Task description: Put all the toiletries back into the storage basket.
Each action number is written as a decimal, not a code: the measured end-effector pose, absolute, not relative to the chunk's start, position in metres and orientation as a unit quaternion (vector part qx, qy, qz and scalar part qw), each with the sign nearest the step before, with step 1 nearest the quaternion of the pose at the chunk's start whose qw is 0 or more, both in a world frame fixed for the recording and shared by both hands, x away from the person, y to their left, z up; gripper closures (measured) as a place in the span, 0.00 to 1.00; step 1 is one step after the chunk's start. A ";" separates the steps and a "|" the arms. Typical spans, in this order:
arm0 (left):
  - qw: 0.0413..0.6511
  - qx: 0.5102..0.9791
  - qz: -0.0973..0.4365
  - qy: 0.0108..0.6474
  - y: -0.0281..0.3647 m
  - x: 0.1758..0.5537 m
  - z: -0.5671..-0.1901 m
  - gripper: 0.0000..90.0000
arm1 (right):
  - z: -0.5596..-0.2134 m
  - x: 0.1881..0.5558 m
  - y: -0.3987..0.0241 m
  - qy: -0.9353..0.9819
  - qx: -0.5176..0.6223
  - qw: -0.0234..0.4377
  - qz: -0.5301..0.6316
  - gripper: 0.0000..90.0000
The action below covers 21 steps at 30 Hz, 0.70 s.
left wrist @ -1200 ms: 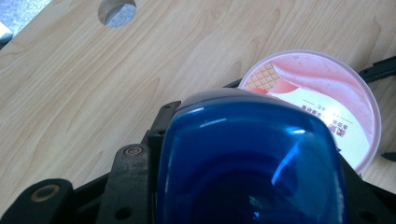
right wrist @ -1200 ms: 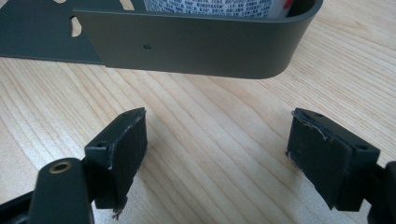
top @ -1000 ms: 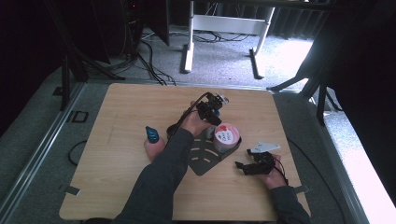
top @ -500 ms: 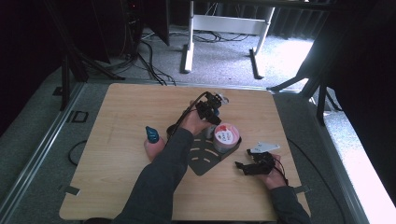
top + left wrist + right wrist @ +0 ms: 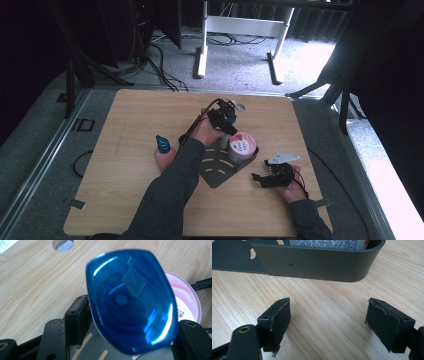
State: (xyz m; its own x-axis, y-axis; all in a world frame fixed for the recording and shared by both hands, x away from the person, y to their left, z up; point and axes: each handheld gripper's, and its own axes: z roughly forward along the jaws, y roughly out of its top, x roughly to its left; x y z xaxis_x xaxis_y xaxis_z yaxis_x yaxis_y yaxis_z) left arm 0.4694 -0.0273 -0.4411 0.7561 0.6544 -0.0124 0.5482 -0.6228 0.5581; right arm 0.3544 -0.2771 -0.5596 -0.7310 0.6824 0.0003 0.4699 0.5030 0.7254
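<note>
- High view: the left claw (image 5: 226, 116) hovers near the table's (image 5: 125, 125) far edge, over a dark metal rack (image 5: 215, 167); the right claw (image 5: 270, 178) rests near the right edge.
- Left gripper view: a blue bottle (image 5: 131, 302) sits between the jaws, which have just been opening; a gap shows beside the left pad. A pink tub (image 5: 187, 300) stands behind.
- Right gripper view: jaws wide apart, empty, facing the rack's wall.

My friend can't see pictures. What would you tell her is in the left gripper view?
A shiny blue bottle sits between the left gripper's two black jaws, which have just been opening. Behind it are a pink tub and the pale wooden table.
</note>
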 end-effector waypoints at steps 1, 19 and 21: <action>0.275 0.896 0.093 0.335 -0.026 0.469 -0.441 0.44 | -0.560 0.354 -0.277 0.855 0.337 0.145 0.367 0.22; 0.271 0.901 0.095 0.325 -0.008 0.447 -0.429 0.42 | -0.560 0.355 -0.277 0.855 0.336 0.146 0.367 0.22; 0.269 0.901 0.099 0.326 -0.006 0.446 -0.427 0.42 | -0.560 0.355 -0.277 0.855 0.336 0.146 0.367 0.22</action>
